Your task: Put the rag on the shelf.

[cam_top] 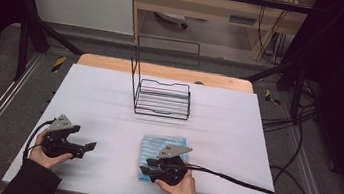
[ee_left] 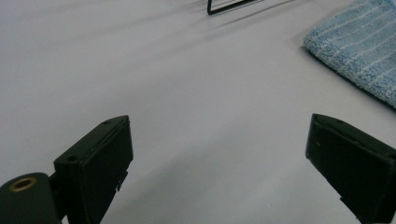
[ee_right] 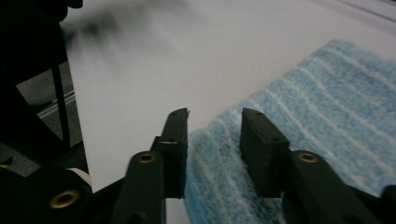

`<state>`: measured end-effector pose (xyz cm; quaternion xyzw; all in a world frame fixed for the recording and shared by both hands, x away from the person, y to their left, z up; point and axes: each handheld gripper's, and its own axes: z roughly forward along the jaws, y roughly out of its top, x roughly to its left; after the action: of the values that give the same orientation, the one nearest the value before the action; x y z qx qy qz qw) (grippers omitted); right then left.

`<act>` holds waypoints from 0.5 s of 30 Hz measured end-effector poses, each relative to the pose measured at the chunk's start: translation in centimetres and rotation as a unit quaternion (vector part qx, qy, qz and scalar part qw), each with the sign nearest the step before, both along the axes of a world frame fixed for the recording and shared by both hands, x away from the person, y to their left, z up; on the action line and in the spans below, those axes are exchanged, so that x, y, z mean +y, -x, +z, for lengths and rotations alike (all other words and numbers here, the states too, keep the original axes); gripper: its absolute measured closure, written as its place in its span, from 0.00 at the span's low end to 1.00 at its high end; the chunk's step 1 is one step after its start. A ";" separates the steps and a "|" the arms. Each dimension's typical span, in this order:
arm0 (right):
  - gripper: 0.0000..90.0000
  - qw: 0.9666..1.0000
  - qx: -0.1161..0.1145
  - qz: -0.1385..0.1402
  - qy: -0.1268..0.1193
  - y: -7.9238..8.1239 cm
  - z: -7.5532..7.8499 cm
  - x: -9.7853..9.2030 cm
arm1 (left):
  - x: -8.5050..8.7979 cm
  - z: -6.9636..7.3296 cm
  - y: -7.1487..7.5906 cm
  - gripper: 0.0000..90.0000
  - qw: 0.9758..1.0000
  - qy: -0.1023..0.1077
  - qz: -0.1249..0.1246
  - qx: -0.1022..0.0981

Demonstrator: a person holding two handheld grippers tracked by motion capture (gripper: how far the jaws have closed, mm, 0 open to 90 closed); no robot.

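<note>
A folded blue towel (cam_top: 165, 145) with pale stripes lies on the white table (cam_top: 103, 103), near the front and right of the middle. My right gripper (cam_top: 146, 169) is low at the towel's near left corner and points left. In the right gripper view my right gripper (ee_right: 215, 115) has its jaws partly apart; the towel (ee_right: 322, 107) edge lies in the gap, and the pads are not pressing on it. My left gripper (cam_top: 88, 149) rests at the front left, open with nothing between its jaws. In the left gripper view my left gripper (ee_left: 219, 125) faces bare table, with the towel (ee_left: 362, 49) at the upper right.
A black wire rack (cam_top: 162, 99) with a tall back frame stands at the middle back of the table; its base corner (ee_left: 229, 5) is ahead of the left gripper. A cable (cam_top: 239, 182) trails right from the right gripper. The table's front edge runs just behind both hands.
</note>
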<state>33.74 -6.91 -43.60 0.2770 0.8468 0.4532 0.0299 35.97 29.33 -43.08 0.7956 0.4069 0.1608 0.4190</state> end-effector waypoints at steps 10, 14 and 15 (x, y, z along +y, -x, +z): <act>0.25 0.996 -0.019 -0.082 -0.021 -2.1 1.7 -4.9 | -0.7 0.0 -0.1 0.08 1.000 -0.002 -0.006 0.008; 0.15 0.994 -0.016 -0.102 -0.021 -3.0 1.7 -6.7 | -1.2 0.0 -0.1 0.08 1.000 -0.004 -0.009 0.009; 0.14 0.994 -0.017 -0.106 -0.021 -3.2 1.6 -7.2 | -1.3 0.0 -0.1 0.08 1.000 -0.002 -0.009 0.010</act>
<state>36.90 -14.11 -42.02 0.3579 0.8024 0.4696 0.0867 36.02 28.01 -43.06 0.8018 0.4033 0.1503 0.4146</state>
